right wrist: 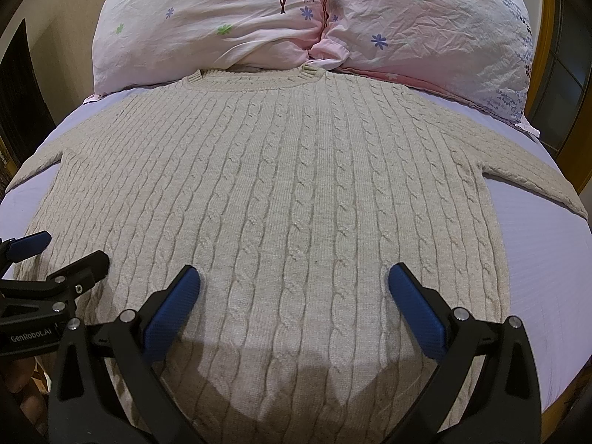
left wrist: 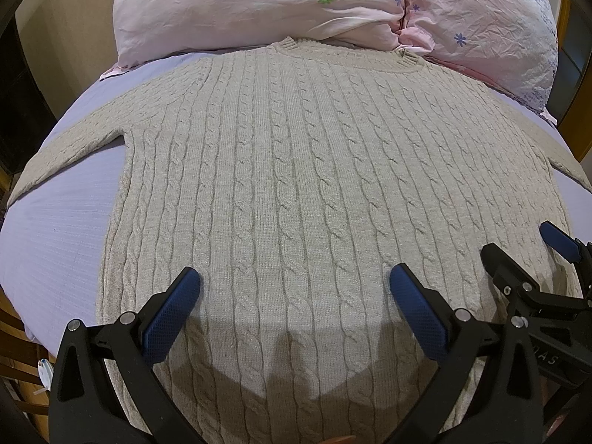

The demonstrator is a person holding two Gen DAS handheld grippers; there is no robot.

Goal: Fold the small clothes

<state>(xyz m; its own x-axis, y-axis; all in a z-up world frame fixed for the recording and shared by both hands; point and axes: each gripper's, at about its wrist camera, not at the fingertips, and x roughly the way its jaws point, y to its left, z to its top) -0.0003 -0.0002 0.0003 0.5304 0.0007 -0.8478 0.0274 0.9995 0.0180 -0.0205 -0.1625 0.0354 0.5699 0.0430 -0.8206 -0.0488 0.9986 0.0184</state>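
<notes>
A beige cable-knit sweater [left wrist: 296, 170] lies flat on the bed, collar toward the pillows, sleeves spread to both sides. It also fills the right wrist view [right wrist: 288, 185]. My left gripper [left wrist: 295, 285] is open and empty, hovering over the sweater's lower middle. My right gripper [right wrist: 294, 283] is open and empty over the lower part too. The right gripper shows at the right edge of the left wrist view [left wrist: 525, 255]. The left gripper shows at the left edge of the right wrist view [right wrist: 63, 255]. The hem is hidden below both grippers.
The lavender bed sheet [left wrist: 63, 229] shows on both sides of the sweater [right wrist: 547, 259]. Two pink floral pillows [left wrist: 259, 3] [right wrist: 425, 26] lie behind the collar. A wooden bed frame [left wrist: 586, 148] runs along the right edge.
</notes>
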